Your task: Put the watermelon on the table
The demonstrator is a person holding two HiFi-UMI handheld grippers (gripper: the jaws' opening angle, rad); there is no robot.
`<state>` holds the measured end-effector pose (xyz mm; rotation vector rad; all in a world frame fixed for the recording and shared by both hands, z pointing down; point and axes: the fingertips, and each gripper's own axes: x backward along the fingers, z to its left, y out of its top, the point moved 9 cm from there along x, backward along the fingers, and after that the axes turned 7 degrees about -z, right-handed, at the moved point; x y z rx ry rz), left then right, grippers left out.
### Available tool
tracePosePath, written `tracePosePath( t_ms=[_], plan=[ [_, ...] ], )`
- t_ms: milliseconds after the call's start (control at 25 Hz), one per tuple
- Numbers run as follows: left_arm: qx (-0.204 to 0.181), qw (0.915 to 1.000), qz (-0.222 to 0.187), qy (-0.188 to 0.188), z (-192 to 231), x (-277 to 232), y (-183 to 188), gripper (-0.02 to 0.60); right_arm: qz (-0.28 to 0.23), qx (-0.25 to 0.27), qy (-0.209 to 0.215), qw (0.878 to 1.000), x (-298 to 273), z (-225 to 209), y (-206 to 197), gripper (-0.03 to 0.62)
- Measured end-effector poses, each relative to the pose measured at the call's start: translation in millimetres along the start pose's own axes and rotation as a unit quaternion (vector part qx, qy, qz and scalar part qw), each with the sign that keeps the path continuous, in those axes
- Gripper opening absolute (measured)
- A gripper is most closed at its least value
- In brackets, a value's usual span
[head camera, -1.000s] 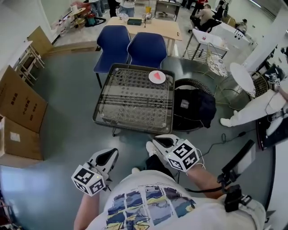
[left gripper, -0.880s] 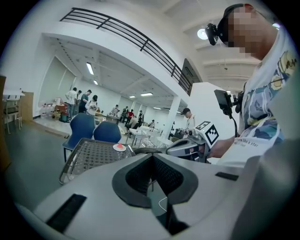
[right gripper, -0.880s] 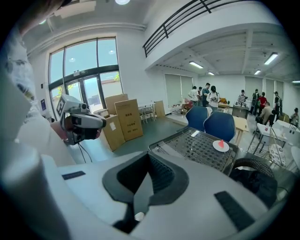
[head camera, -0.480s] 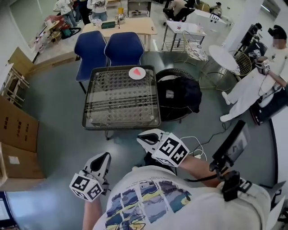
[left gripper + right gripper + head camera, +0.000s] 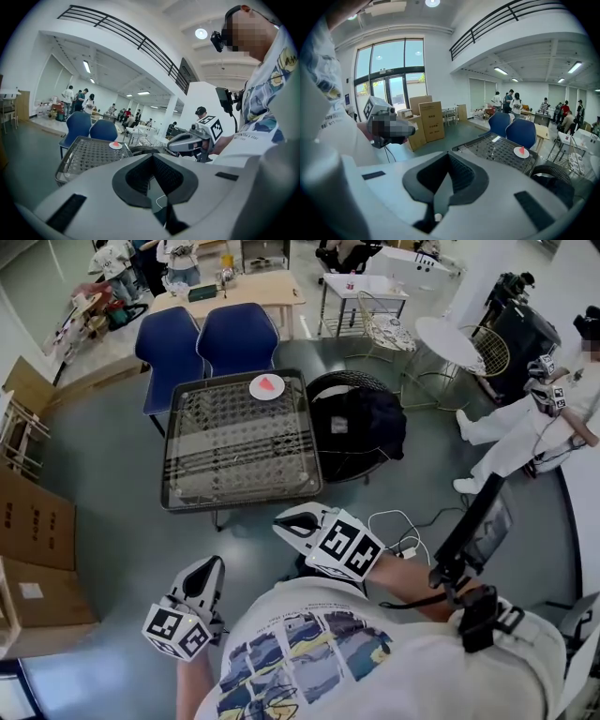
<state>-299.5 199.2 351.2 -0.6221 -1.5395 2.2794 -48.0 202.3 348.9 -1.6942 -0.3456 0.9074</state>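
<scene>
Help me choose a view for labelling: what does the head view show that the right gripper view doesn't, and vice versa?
Only the head view: the right claw from outside with its marker cube, and a person in white sitting at the right. Only the right gripper view: the tall windows, the balcony railing, and its own jaws closed together. Both: the table, the watermelon slice on its plate, and the blue chairs.

The table (image 5: pixel 234 451) stands ahead, with a plate (image 5: pixel 256 389) near its far right corner and the watermelon (image 5: pixel 269 383) on the plate. Behind the table are a chair (image 5: pixel 169 337) and, to its right, a second chair (image 5: pixel 237 334). A basket seat (image 5: pixel 361 427) stands just right of the table, and cardboard boxes (image 5: pixel 33 521) well to its left
</scene>
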Motion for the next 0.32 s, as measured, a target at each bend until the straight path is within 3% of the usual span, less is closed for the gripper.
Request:
tracePosePath(
  t_ms=[320],
  plan=[
    [0.007, 0.9999, 0.004, 0.009, -5.3, -6.5, -6.1, 0.009, 0.004, 0.009, 0.006, 1.000, 1.9, -9.5, -3.9, 0.010]
  ],
)
